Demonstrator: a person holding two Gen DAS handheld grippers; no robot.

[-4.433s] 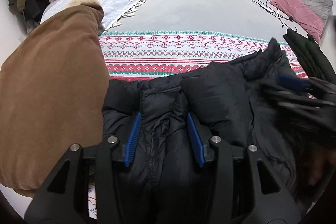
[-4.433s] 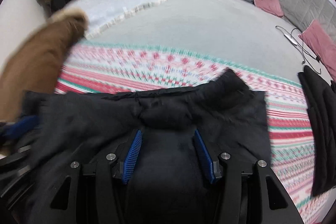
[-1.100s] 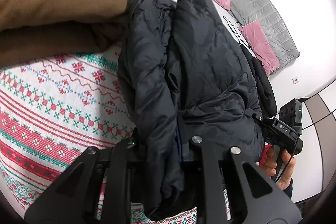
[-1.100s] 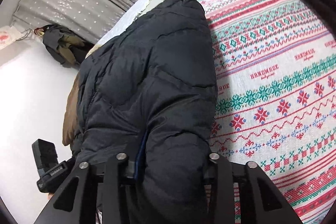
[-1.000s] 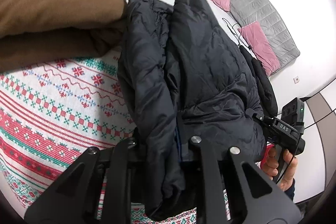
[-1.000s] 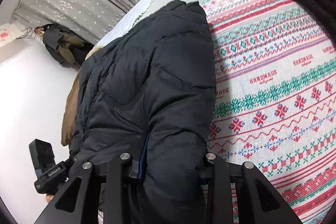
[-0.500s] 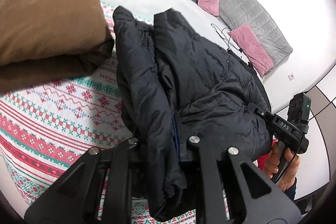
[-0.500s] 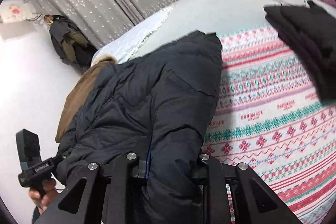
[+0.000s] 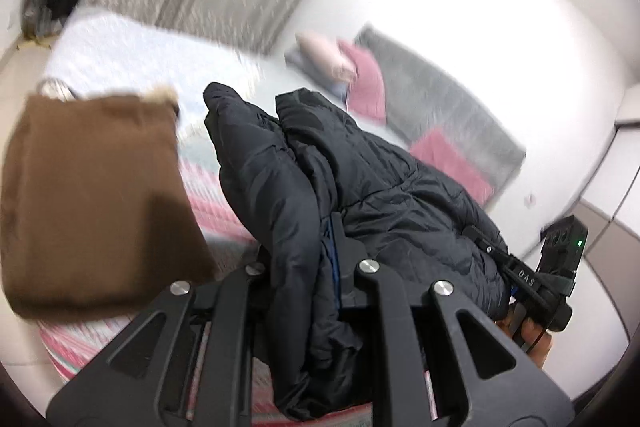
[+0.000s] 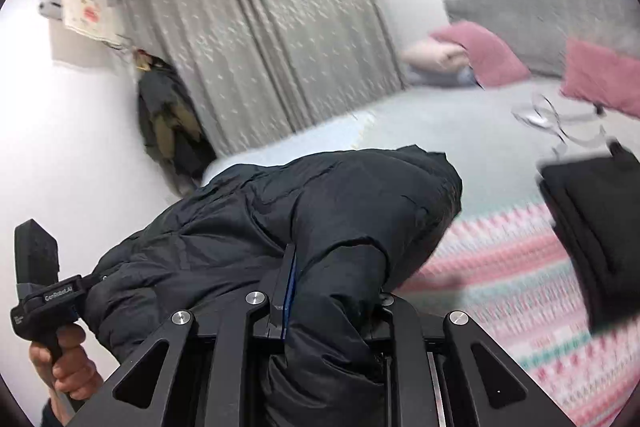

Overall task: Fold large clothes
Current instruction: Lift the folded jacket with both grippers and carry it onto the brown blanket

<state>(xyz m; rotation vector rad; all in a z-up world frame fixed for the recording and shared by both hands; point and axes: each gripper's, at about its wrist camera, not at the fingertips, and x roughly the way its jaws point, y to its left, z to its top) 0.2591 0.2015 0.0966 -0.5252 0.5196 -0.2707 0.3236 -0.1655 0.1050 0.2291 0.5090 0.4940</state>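
Note:
A black puffer jacket [image 9: 360, 179] hangs stretched between my two grippers, lifted above the bed. My left gripper [image 9: 300, 251] is shut on one end of the jacket, with cloth bunched between its jaws. My right gripper [image 10: 332, 275] is shut on the other end of the jacket [image 10: 320, 203]. The right gripper's handle and the hand on it show at the right of the left wrist view [image 9: 548, 291]. The left gripper's handle shows at the lower left of the right wrist view [image 10: 40, 291].
A folded brown garment [image 9: 92, 195] lies on the patterned red, white and green blanket [image 10: 520, 267]. A folded black garment [image 10: 600, 227] lies at the right. Pink pillows [image 10: 480, 55], a grey headboard [image 9: 440, 107], a cable [image 10: 552, 119] and curtains [image 10: 260, 47] are behind.
Both grippers have lifted the jacket up off the bed and tilted upward. The views now show more wall and curtain and are blurred with motion.

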